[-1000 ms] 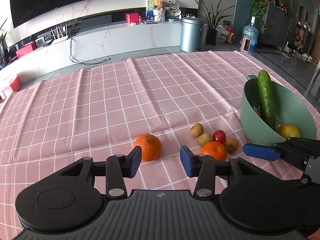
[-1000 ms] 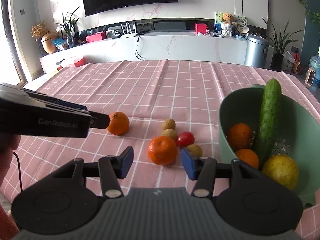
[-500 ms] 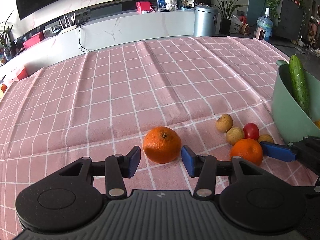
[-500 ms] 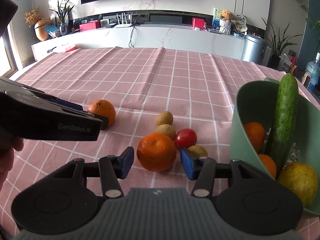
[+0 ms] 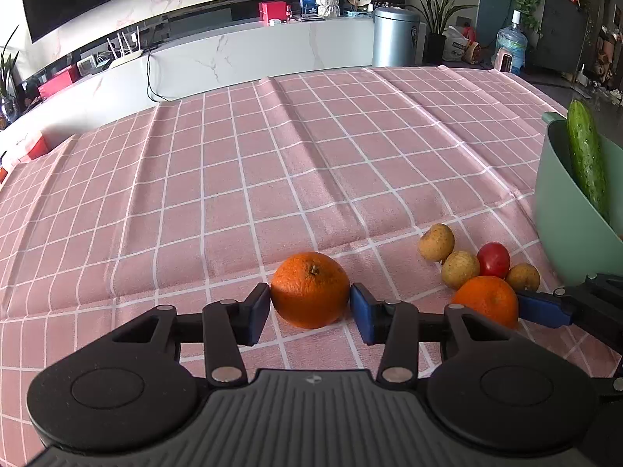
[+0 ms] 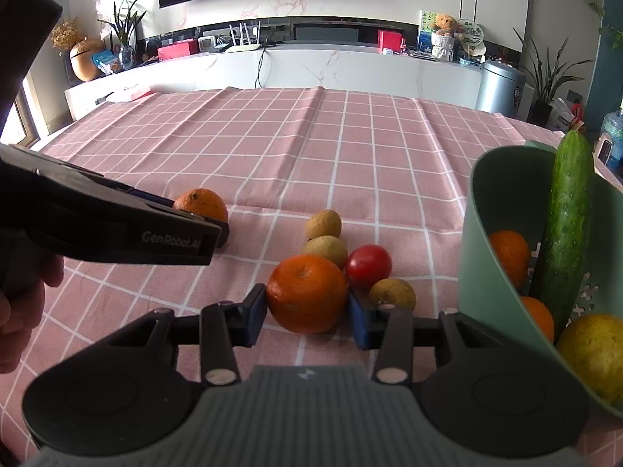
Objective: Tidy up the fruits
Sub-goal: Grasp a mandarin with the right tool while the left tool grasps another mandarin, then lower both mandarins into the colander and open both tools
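Note:
My left gripper is open with its blue pads on both sides of an orange that rests on the pink checked cloth. My right gripper is open around a second orange, also on the cloth. Whether the pads touch the oranges I cannot tell. Beside that orange lie a red tomato and three small tan fruits. A green bowl at the right holds a cucumber, two oranges and a yellow fruit. The left gripper shows in the right wrist view beside its orange.
The pink checked cloth covers the table. A white counter and a metal bin stand beyond the far edge. The bowl sits close to the right of the fruit cluster.
Both grippers have moved forward, so each orange now sits between its gripper's pads. The fruits on the cloth have not moved.

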A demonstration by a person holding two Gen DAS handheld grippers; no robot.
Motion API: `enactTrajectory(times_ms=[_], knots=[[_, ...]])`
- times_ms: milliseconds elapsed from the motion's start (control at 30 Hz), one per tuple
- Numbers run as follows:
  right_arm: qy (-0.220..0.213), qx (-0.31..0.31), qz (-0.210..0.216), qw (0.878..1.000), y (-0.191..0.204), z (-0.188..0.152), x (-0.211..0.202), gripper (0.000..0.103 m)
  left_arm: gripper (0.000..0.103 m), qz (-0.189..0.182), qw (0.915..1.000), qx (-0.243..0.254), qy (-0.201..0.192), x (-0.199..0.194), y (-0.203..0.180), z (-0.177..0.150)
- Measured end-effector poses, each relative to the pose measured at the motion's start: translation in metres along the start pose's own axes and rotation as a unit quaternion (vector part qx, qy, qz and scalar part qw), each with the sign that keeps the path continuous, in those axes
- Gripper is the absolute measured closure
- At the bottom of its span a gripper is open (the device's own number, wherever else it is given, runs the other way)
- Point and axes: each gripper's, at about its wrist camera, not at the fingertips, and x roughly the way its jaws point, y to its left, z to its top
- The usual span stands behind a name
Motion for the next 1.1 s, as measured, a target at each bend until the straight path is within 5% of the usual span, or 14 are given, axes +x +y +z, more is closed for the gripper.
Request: enactTrajectory(times_ms=[367,800,1100], knots=[[-0.004,0.01,0.03,0.999,-0.001,0.002,-0.028,0.063,0.053,-0.009,0.9991,-0.033,-0.023,-0.034,0.003,0.002],[-0.013,0.046,0.034,0.998,-0.035,0.002,-0.105,0.063,0.053,-0.079,0.9944,-0.034,-0.06,-0.105,-0.039,0.017],[-0.038,0.06,0.01,0.997,-0.076,-0.005,-0.153,0.063,0.053,-0.141,0.9879,-0.015,-0.063,-0.118,-0.083,0.034]])
